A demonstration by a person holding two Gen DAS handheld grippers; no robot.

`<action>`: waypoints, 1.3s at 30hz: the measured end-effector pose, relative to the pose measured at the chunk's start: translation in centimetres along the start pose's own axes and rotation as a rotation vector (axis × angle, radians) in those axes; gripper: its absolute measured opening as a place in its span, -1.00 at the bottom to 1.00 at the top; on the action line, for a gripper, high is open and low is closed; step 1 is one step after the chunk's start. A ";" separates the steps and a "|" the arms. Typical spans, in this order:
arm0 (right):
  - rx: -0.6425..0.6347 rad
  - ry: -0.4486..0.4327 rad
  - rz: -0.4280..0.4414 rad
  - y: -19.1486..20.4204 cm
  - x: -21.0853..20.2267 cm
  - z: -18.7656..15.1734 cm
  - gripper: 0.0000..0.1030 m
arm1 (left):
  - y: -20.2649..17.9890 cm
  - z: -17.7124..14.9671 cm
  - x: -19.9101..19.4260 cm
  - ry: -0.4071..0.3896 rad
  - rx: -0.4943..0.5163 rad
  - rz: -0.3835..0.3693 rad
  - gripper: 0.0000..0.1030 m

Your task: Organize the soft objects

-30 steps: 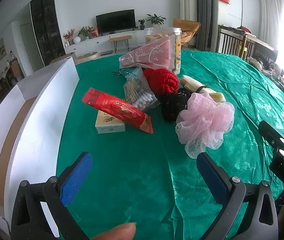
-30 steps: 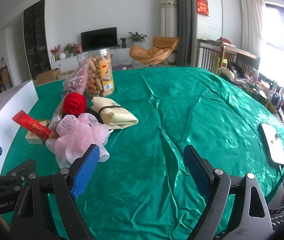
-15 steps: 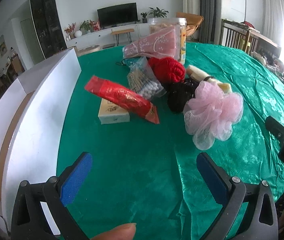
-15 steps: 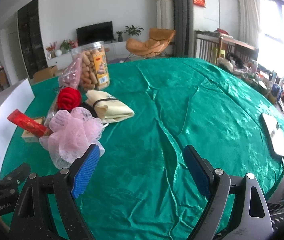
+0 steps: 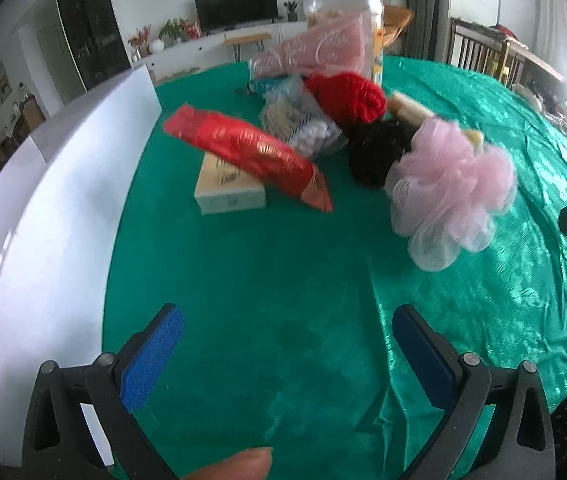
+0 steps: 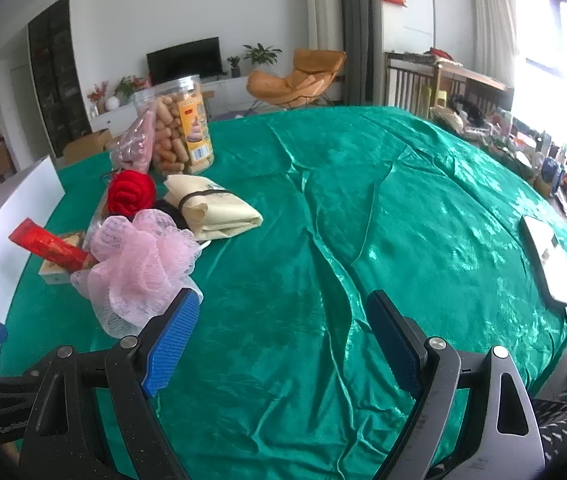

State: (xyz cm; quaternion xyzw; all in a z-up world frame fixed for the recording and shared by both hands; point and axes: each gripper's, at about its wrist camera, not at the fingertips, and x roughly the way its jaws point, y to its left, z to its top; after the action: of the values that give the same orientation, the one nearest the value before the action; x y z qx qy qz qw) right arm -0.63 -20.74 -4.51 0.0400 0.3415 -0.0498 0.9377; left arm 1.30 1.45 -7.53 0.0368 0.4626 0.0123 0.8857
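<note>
We see a green satin tablecloth (image 6: 403,208) filling both frames, creased and glossy. A white box (image 5: 43,216) runs along the left edge of the left wrist view. In the upper centre of that view sits a small heap: a pink mesh bath pouf (image 5: 447,188) at centre right, a red foil packet (image 5: 251,154) leaning on a pale carton (image 5: 227,192), a red yarn ball (image 5: 347,96), something black and fuzzy (image 5: 375,152), and a bag of cotton swabs (image 5: 303,128). In the right wrist view a clear snack jar (image 6: 179,128) stands upper left, with a folded cream cloth (image 6: 215,208) just below it.

Our left gripper (image 5: 283,356), bottom of its frame, has its blue pads spread wide and empty; our right gripper (image 6: 279,344) is likewise spread and empty, its left pad close beside the pouf.

We judge the pouf feather-light, springy and easily snagged; pinching deep into its gathered middle should hold better than catching loose frills.
</note>
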 end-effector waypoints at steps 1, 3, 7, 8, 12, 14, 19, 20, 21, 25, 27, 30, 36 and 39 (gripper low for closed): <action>0.000 0.002 -0.001 0.0 0.1 0.0 0.71 | 0.0 -0.1 0.3 0.009 0.000 0.002 1.00; -0.001 0.009 -0.003 0.0 0.2 0.0 0.71 | 0.0 -0.1 0.8 0.023 0.003 0.008 1.00; -0.008 0.037 -0.005 0.2 0.8 -0.2 0.71 | -0.1 0.1 2.2 0.053 0.016 0.028 1.00; -0.009 0.044 -0.004 0.2 0.9 -0.2 0.71 | -0.1 0.2 2.6 0.061 0.017 0.027 1.00; -0.015 0.064 0.003 0.3 1.3 -0.4 0.71 | 0.3 1.3 3.9 0.066 0.003 0.010 1.00; -0.020 0.071 0.012 0.5 1.4 -0.5 0.71 | 0.5 2.0 4.5 0.074 -0.014 -0.007 1.00; -0.049 0.101 0.059 1.3 1.7 -0.8 0.71 | 1.7 4.1 6.4 0.092 -0.072 -0.053 1.00; -0.059 0.107 0.070 1.6 1.8 -0.8 0.71 | 1.9 4.5 6.8 0.085 -0.073 -0.055 1.00; -0.068 0.113 0.082 1.9 1.9 -0.9 0.71 | 2.0 4.8 7.0 0.077 -0.073 -0.052 1.00; -0.129 0.157 0.150 3.5 2.7 -1.4 0.71 | 2.6 5.6 7.9 0.046 -0.076 -0.055 1.00; -0.154 0.199 0.188 4.4 3.5 -1.6 0.71 | 2.7 5.5 7.9 0.035 -0.073 -0.057 1.00; -0.210 0.250 0.250 5.9 5.4 -1.3 0.71 | 2.8 5.4 8.0 0.022 -0.066 -0.061 1.00; -0.134 0.260 0.147 4.8 10.8 2.9 0.70 | 3.6 4.3 7.1 0.041 -0.026 -0.094 1.00; -0.071 0.248 0.057 2.4 11.7 3.7 0.70 | 4.0 3.5 6.6 0.028 -0.001 -0.113 1.00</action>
State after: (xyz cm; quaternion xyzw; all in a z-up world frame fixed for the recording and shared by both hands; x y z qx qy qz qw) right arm 10.89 -19.55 -9.15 0.0226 0.4550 -0.0057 0.8902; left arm 8.01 5.57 -10.68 0.0098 0.4764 -0.0370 0.8784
